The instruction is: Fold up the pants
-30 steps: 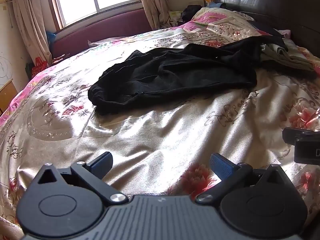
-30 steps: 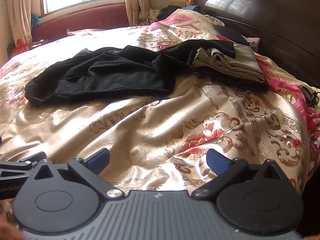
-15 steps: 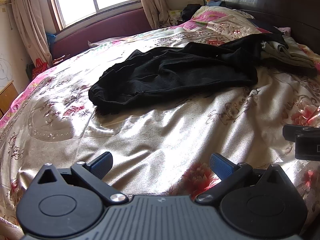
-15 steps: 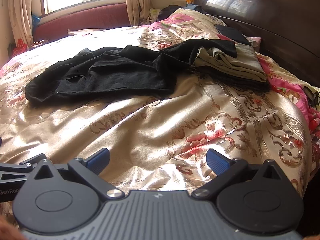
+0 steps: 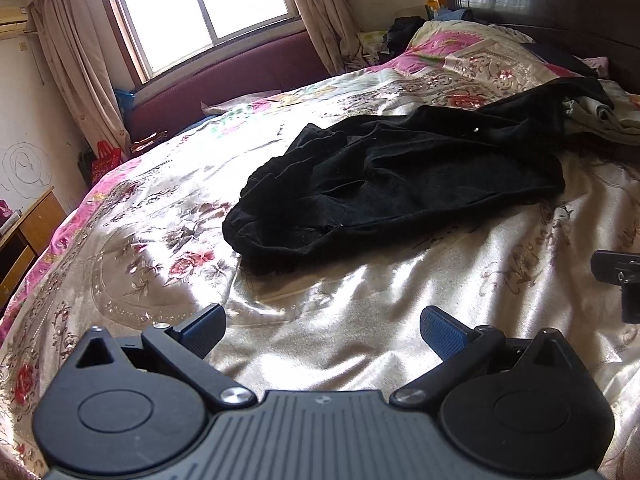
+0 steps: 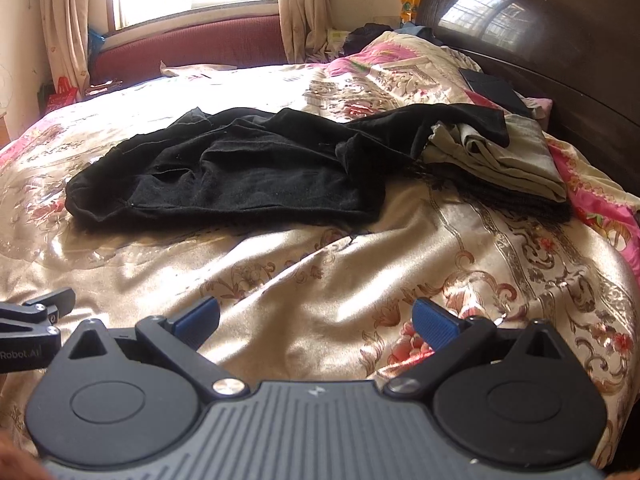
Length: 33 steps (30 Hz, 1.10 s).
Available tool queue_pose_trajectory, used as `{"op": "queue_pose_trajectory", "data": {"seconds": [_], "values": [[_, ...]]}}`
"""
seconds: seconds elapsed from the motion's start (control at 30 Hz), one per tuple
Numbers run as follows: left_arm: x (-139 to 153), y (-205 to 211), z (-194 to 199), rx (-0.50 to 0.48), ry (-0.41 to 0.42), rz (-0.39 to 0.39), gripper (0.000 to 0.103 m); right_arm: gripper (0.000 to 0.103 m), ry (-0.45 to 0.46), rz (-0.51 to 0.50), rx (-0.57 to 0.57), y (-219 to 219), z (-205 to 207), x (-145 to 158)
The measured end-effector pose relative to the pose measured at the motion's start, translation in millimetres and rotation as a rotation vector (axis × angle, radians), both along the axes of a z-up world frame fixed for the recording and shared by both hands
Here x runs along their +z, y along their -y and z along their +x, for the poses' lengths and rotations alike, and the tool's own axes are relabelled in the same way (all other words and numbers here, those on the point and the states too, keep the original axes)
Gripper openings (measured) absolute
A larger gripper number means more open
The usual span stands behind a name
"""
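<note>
Hovering with fingers spread wide, left gripper (image 5: pixel 322 330) and right gripper (image 6: pixel 316 322), nothing between either pair. Lying crumpled well ahead of both sets of fingertips, black pants (image 5: pixel 400 184) (image 6: pixel 240 172), unfolded, one leg trailing onto a folded beige garment (image 6: pixel 504 156) beyond the right fingers. Showing only in the left view: window (image 5: pixel 200 12), wooden desk (image 5: pixel 28 236), wall scribbles. Showing best in the right view: dark headboard (image 6: pixel 540 52). Gleaming underneath, floral satin bedspread (image 5: pixel 360 320) (image 6: pixel 320 272), sunlit, with curtains (image 6: pixel 64 20) hanging beyond.
</note>
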<state>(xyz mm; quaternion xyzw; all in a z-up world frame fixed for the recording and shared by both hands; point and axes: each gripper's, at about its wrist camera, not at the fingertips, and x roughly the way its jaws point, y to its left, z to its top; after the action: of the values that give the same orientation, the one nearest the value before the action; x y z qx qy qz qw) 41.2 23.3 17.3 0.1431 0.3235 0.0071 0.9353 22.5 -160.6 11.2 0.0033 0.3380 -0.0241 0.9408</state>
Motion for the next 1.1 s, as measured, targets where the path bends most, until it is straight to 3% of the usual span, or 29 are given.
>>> {"op": "queue_pose_trajectory", "data": {"seconds": [0.33, 0.63, 0.7, 0.73, 0.8, 0.87, 0.97, 1.1], "values": [[-23, -68, 103, 0.128, -0.029, 0.0, 0.103, 0.1, 0.008, -0.077, 0.183, -35, 80, -12], [-39, -91, 173, 0.07, 0.016, 0.016, 0.103, 0.099, 0.037, -0.181, 0.371, -72, 135, -24], [-44, -94, 185, 0.049, 0.003, 0.017, 0.102, 0.095, 0.031, -0.196, 0.41, -77, 145, -30], [-47, -95, 188, 0.04, -0.007, 0.021, 0.099, 0.093, 0.024, -0.203, 0.427, -79, 149, -33], [-54, -96, 194, 0.011, -0.047, 0.022, 0.07, 0.088, 0.007, -0.214, 0.455, -84, 156, -40], [-62, -100, 199, -0.018, -0.099, -0.019, 0.058, 0.082, -0.004, -0.218, 0.489, -88, 162, -45], [-64, -107, 202, -0.024, -0.106, -0.071, 0.052, 0.069, -0.017, -0.227, 0.518, -94, 170, -52], [-64, -106, 202, -0.042, -0.11, -0.087, 0.047, 0.061, -0.018, -0.227, 0.552, -102, 179, -56]]}}
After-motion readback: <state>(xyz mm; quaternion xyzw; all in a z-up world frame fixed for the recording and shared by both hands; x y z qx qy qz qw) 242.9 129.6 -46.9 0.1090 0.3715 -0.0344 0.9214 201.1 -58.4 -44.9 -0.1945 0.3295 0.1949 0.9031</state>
